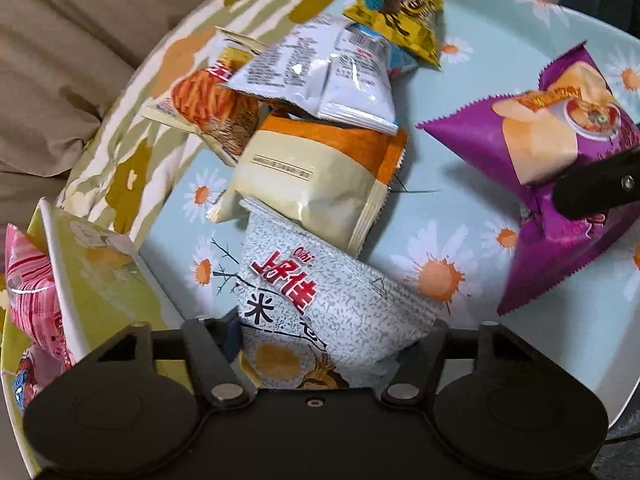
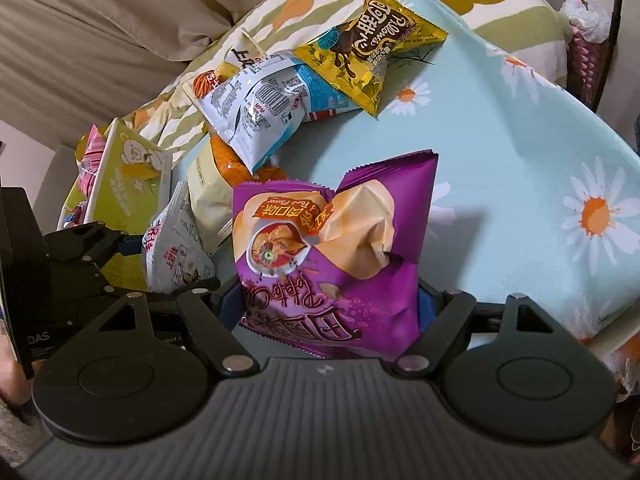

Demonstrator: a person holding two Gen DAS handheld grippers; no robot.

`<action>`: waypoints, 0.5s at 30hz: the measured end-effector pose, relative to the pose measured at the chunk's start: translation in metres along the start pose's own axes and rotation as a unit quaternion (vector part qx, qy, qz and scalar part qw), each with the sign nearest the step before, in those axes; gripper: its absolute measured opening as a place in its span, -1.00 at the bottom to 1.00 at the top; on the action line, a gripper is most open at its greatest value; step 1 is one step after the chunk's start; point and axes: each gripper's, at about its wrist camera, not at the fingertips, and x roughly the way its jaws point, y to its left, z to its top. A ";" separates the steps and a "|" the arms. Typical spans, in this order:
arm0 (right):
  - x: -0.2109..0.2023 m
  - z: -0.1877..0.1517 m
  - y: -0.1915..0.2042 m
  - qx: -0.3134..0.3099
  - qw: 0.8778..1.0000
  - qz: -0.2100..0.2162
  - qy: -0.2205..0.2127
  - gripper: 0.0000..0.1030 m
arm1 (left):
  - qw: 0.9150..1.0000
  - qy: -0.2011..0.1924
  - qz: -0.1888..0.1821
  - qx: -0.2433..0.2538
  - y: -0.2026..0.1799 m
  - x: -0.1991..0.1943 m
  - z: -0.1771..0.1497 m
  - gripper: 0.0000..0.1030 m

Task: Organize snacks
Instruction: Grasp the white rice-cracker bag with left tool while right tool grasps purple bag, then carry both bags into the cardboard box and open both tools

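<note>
My left gripper is shut on a grey speckled snack bag with red characters, held just above the daisy-print cloth. My right gripper is shut on a purple chip bag; the same bag and a black finger on it show at the right of the left wrist view. Beyond lie a cream and orange bag, a white and blue bag, a yellow chocolate bag and an orange-print bag. The left gripper with the grey bag shows left in the right wrist view.
A green and white box stands at the left with a pink snack bag behind it. A yellow floral blanket and beige cushions lie beyond the cloth. The pile of bags sits at the cloth's far left.
</note>
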 end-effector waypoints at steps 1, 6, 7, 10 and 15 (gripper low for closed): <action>0.000 0.000 0.000 -0.002 1.000 0.000 0.001 0.84 | 1.000 -0.003 0.001 -0.005 0.001 -0.001 -0.001 0.22; -0.001 0.003 0.001 -0.015 1.000 0.003 0.006 0.82 | 0.999 -0.021 -0.008 -0.032 0.000 -0.016 -0.004 0.19; -0.002 0.004 0.001 -0.018 1.000 0.004 0.006 0.82 | 0.999 -0.026 -0.006 -0.038 -0.001 -0.020 -0.004 0.19; -0.005 0.008 0.002 -0.029 1.000 0.007 0.006 0.82 | 0.998 -0.040 0.000 -0.055 -0.004 -0.035 -0.002 0.19; -0.017 0.018 0.009 -0.057 0.998 0.019 0.001 0.82 | 0.993 -0.068 0.011 -0.091 -0.003 -0.066 -0.001 0.19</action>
